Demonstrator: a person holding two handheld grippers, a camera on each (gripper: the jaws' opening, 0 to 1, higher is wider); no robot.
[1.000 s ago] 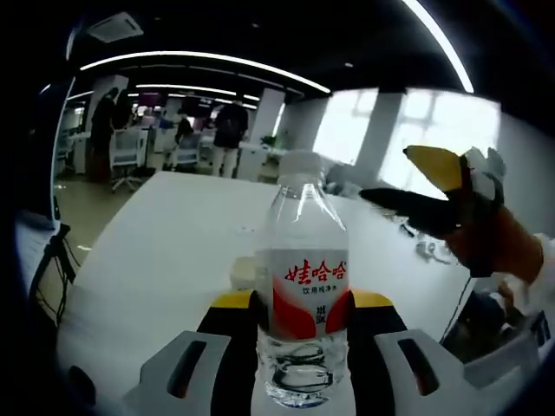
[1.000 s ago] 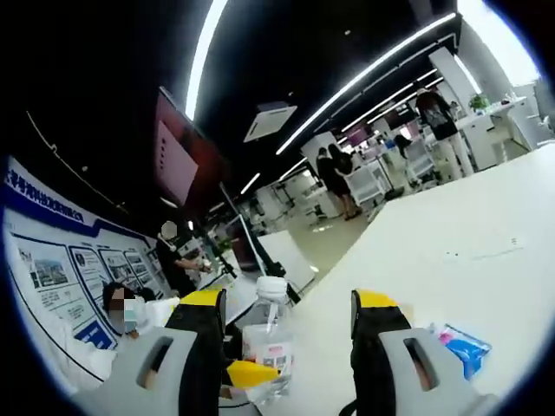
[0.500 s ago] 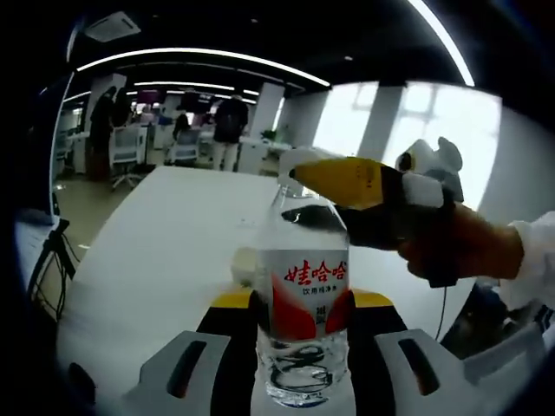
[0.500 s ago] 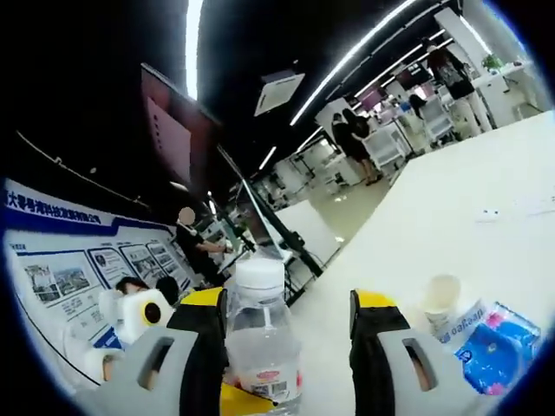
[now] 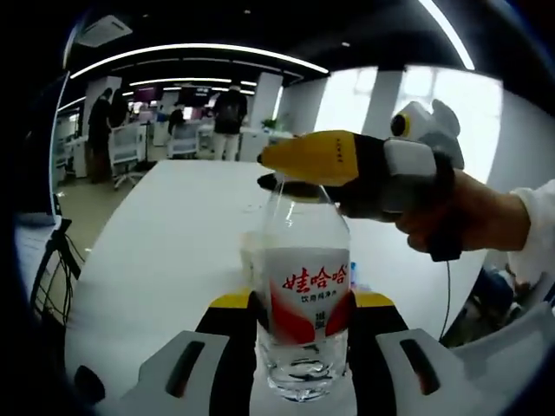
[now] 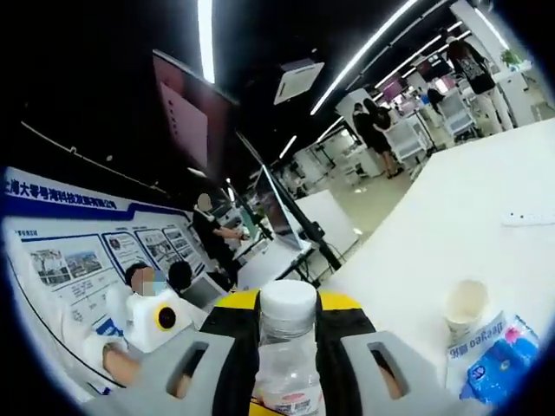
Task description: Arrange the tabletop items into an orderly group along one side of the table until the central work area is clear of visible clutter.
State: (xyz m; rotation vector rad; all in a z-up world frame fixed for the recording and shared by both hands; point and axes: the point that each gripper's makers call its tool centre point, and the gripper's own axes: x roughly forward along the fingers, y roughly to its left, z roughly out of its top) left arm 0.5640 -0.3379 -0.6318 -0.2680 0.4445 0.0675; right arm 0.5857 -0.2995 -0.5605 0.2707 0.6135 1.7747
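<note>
In the left gripper view, I have the left gripper [image 5: 299, 316] closed against the lower body of the water bottle [image 5: 303, 295], one yellow-tipped jaw on each side of the red-and-white label. The bottle stands upright above the near part of the white table [image 5: 165, 251].

The right gripper [image 5: 286, 178] enters from the right, held in a person's hand [image 5: 468, 221]. Its yellow upper jaw lies across the bottle's top, the dark lower jaw just beneath it.

In the right gripper view, I see the right gripper [image 6: 289, 316] with both jaws drawn in tight against the bottle's neck, directly below the white cap [image 6: 289, 303]. The jaws are nearly together, with only the neck between them.

To the right on the table stands a small paper cup [image 6: 466, 305]. Just near of it lies a blue and white tissue pack [image 6: 496, 360], touching or almost touching the cup.
</note>
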